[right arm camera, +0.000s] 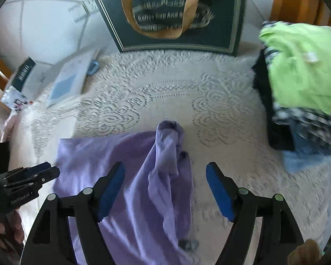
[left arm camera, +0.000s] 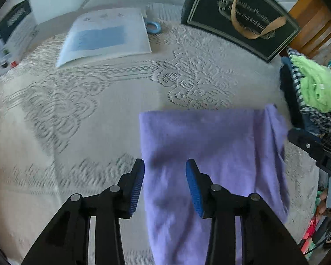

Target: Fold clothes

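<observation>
Lace tablecloth point(left arm camera: 77, 110): purple garment point(left arm camera: 198, 143), both tools gaping, empty.

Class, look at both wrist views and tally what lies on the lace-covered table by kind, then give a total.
Purple garment, spread flat: 1
Pile of clothes, lime green garment on top: 1
Dark gift bag with tan handles: 1
Booklet: 1
Blue ring: 1
Printed box: 1
Total: 6
</observation>
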A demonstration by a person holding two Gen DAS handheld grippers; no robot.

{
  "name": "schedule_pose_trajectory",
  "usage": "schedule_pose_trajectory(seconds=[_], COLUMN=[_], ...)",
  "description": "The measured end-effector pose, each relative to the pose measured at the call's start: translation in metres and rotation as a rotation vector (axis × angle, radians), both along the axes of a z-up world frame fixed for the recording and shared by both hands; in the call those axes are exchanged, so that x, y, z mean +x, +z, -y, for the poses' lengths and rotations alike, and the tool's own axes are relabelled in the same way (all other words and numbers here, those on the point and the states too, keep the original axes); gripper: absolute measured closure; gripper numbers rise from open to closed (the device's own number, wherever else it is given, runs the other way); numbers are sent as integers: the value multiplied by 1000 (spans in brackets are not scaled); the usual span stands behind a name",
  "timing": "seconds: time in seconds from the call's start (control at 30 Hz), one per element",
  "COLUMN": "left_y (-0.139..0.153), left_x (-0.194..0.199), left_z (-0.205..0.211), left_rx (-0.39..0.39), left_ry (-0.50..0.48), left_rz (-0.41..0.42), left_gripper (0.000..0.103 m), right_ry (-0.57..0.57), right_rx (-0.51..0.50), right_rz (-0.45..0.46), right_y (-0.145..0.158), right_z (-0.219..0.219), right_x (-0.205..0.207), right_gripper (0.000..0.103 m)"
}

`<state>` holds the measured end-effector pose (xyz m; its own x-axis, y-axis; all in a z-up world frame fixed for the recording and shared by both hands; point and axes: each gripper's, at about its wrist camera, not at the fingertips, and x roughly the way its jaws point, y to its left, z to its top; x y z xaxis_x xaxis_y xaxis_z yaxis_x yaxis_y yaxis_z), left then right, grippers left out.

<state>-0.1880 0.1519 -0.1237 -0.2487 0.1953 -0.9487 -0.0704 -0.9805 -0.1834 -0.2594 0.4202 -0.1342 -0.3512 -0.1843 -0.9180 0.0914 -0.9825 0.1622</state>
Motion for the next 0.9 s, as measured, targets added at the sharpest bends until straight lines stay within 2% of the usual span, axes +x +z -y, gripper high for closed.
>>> schedule_pose_trajectory(seconds=[0.03, 0.07, 0.1, 0.13, 0.23, 0.3, 0.33, 0.37, 0.4, 0.47, 0.57, 0.7, 0.83, 0.9], left_y=[-5, -8, -10, -13, -15, -10, -6, 2, 10, 27, 33, 24, 3, -5], left_x=[-3, -5, -7, -9, -11, -9, -7, -1, 7, 28, 66, 126, 161, 173], left_z=[-2, -1, 1, 2, 9, 12, 14, 18, 20, 23, 22, 22, 17, 14], left_rx=[-10, -8, -5, -1, 28, 46, 58, 76, 81, 68, 52, 46, 81, 88], left_ry=[-9, -7, -2, 3, 17, 20, 26, 25, 19, 0, -27, -44, -26, -24], left_rz=[4, 7, 10, 13, 17, 12, 8, 2, -6, -30, -23, 25, 63, 66], left_gripper=[73, 94, 95, 96, 96, 95, 95, 90, 75, 53, 52, 52, 52, 52], right_ry=[14, 11, -11, -45, -158, -199, -215, -215, -197, -159, -124, -130, -151, -142], right_rx=[-11, -16, -8, 0, -16, 19, 41, 35, 1, -40, -90, -119, -158, -163], right_rz=[18, 35, 49, 54, 57, 50, 44, 35, 25, 21, 70, 135, 124, 103], right_y=[-7, -12, -16, -18, -19, -15, -13, -7, -1, 7, 2, -17, -29, -30], right_z=[2, -1, -7, -16, -53, -67, -72, -77, -79, -77, -73, -72, -70, -66], right_x=[-6, -9, -11, -13, -18, -9, -4, 6, 18, 49, 97, 147, 165, 168], right_gripper=[33, 78, 101, 97, 94, 74, 58, 54, 54, 52, 41, 40, 34, 35])
